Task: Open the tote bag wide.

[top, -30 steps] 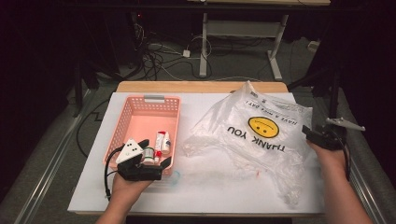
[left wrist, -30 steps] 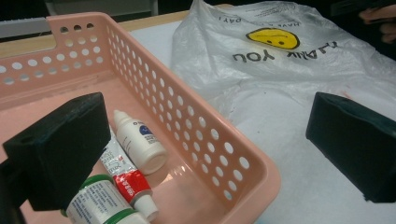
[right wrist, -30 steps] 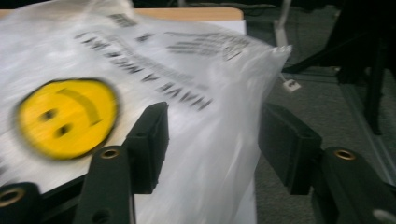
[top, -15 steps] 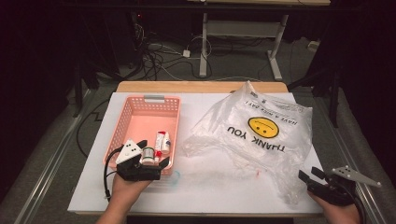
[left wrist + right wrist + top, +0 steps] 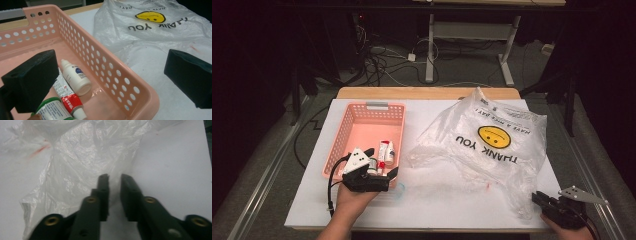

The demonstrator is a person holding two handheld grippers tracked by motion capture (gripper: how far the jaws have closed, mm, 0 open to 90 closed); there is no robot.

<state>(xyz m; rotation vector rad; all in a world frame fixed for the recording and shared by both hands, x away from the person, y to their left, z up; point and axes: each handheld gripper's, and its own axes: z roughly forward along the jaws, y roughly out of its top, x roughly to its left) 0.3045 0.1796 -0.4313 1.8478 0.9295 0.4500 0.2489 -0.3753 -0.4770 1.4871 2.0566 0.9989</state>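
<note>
The work looked barely begun. The basket [image 5: 368, 131] on the desk [image 5: 447, 192] held a white bottle [image 5: 76, 78], a red-and-white tube [image 5: 67, 98] and a green-capped container [image 5: 51, 109], all lying at its near end, while the bag [image 5: 492, 147] lay crumpled and flat to the right, well apart from them. Nothing had been lifted. By this reading, the items were to go into the bag, and every one of them was left to move.

The left gripper [image 5: 379, 172] hovered at the basket's near end, its fingers spread wide and empty, one inside the basket above the items and one outside the wall. The right gripper [image 5: 544, 200] sat at the bag's near right corner; its fingers had just been closing and stood nearly together on a thin fold of the plastic, so the grip was probably on the bag, though the pinch itself was hard to confirm.

The high view gave the whole layout and the gap between basket and bag. The left gripper view showed the three items apart and their labels, which were tiny from above. The right gripper view showed the narrow slit between the fingers [image 5: 103, 192] and the bag's edge running into it.
</note>
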